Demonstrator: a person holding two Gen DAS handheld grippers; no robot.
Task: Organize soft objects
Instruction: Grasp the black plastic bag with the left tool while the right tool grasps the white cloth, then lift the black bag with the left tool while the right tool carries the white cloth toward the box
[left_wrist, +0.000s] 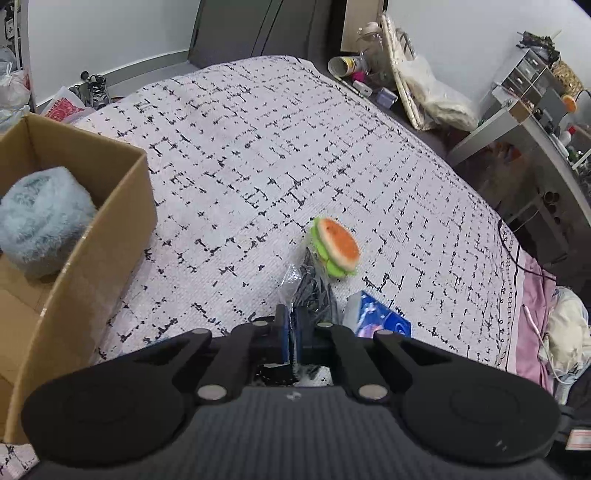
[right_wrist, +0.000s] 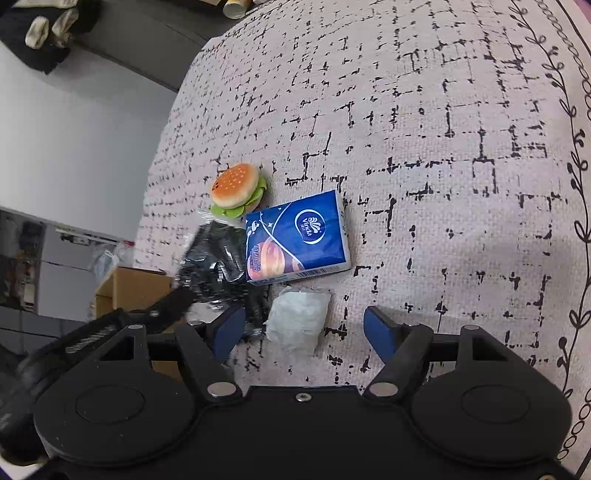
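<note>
A pale bedspread (left_wrist: 258, 155) with a broken black grid pattern covers the bed under me, with a cluttered desk (left_wrist: 524, 122) off to one side. My left gripper (left_wrist: 294, 332) has its blue pads pressed close together on a clear plastic packet of dark items (left_wrist: 310, 280), which sticks out straight ahead of the fingers. Just past that packet lies the plush hamburger (left_wrist: 336, 247), and to its right the blue tissue pack (left_wrist: 380, 317). An open cardboard box (left_wrist: 122, 206) stands on the bed to my left, holding a fluffy light-blue bundle (left_wrist: 40, 218). My right gripper (right_wrist: 304, 328) is spread wide above the spread, and a small white crumpled packet (right_wrist: 299, 317) lies between its fingers, nearer the left pad, touching neither.
</note>
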